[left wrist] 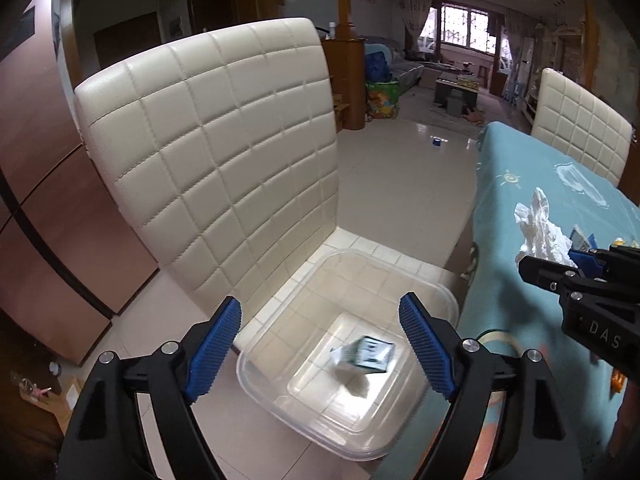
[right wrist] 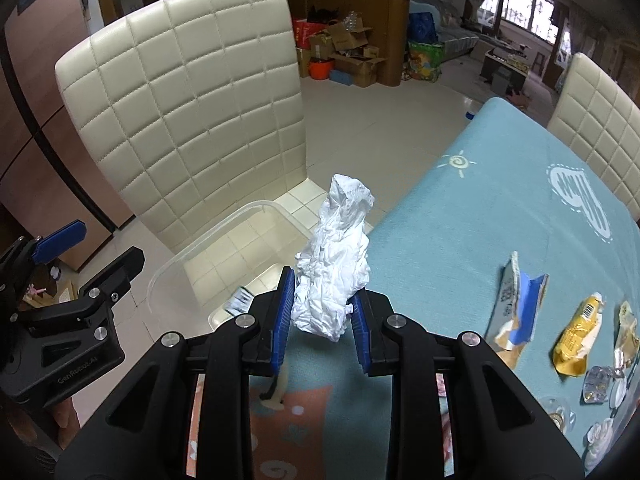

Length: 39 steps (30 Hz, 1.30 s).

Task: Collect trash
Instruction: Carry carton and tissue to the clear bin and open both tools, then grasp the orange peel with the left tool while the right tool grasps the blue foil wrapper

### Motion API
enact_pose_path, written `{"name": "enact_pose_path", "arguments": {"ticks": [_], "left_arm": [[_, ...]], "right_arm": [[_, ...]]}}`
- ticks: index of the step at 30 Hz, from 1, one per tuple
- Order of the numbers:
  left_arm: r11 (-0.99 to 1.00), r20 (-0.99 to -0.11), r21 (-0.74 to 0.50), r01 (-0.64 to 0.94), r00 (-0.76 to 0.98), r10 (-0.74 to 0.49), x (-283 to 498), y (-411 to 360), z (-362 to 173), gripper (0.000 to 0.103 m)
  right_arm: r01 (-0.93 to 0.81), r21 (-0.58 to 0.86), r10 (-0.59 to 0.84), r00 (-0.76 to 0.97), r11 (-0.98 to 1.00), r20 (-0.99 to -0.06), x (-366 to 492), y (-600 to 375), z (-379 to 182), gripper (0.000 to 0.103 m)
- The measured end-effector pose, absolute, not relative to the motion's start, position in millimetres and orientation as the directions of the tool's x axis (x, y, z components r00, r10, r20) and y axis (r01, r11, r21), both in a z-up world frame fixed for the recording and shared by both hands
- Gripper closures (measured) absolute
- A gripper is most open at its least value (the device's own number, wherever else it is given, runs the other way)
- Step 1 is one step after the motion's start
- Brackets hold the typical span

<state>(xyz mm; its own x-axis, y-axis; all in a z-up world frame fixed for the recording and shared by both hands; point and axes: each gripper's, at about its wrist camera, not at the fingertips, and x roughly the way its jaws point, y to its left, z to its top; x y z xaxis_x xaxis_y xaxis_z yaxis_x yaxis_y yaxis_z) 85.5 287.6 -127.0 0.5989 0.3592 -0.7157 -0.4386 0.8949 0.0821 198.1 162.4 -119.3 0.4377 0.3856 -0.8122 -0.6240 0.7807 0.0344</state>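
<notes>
Clear plastic bin sits on the cream quilted chair seat, just beside the table edge. Left gripper hangs over it, fingers spread wide, nothing between the blue pads. Small blue-white carton is inside the bin near its bottom, blurred, so can't tell if it's resting or mid-air. Right gripper is clamped on a crumpled white tissue; the wad sticks up well past my fingertips, above the table's near-left edge, next to the bin. Teal tablecloth has more trash on its right side: torn blue-and-tan wrapper, crumpled yellow packet just right of it, a silvery wrapper scrap beyond, and a foil blister pack below the packet. Second cream chair stands at the table's far side.
</notes>
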Motion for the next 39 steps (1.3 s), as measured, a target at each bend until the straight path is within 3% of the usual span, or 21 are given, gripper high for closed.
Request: {"name": "enact_pose_path", "arguments": {"ticks": [6, 7, 9, 10, 23, 39], "left_arm": [[0.878, -0.717, 0.094, -0.47, 0.58, 0.387, 69, 298, -125, 0.024], [0.874, -0.717, 0.093, -0.478, 0.576, 0.392, 65, 300, -124, 0.024], [0.87, -0.722, 0.086, -0.485, 0.571, 0.39, 62, 302, -124, 0.024], [0.87, -0.728, 0.084, -0.486, 0.566, 0.387, 61, 303, -125, 0.024], [0.914, -0.717, 0.039, -0.404, 0.626, 0.307, 65, 259, -110, 0.023], [0.999, -0.725, 0.034, -0.023, 0.687, 0.04, 82, 80, -108, 0.022]], "right_arm": [[-0.665, 0.043, 0.404, 0.401, 0.745, -0.822, 188, 184, -127, 0.07], [-0.672, 0.05, 0.407, 0.386, 0.739, -0.828, 187, 187, -128, 0.064], [-0.68, 0.071, 0.416, 0.36, 0.73, -0.835, 184, 190, -128, 0.021], [-0.677, 0.075, 0.429, 0.373, 0.732, -0.823, 182, 188, -126, 0.02], [-0.588, -0.072, 0.336, 0.554, 0.806, -0.762, 158, 124, -100, 0.02], [-0.217, -0.078, 0.086, 0.656, 0.973, -0.75, 106, -105, -103, 0.018]]}}
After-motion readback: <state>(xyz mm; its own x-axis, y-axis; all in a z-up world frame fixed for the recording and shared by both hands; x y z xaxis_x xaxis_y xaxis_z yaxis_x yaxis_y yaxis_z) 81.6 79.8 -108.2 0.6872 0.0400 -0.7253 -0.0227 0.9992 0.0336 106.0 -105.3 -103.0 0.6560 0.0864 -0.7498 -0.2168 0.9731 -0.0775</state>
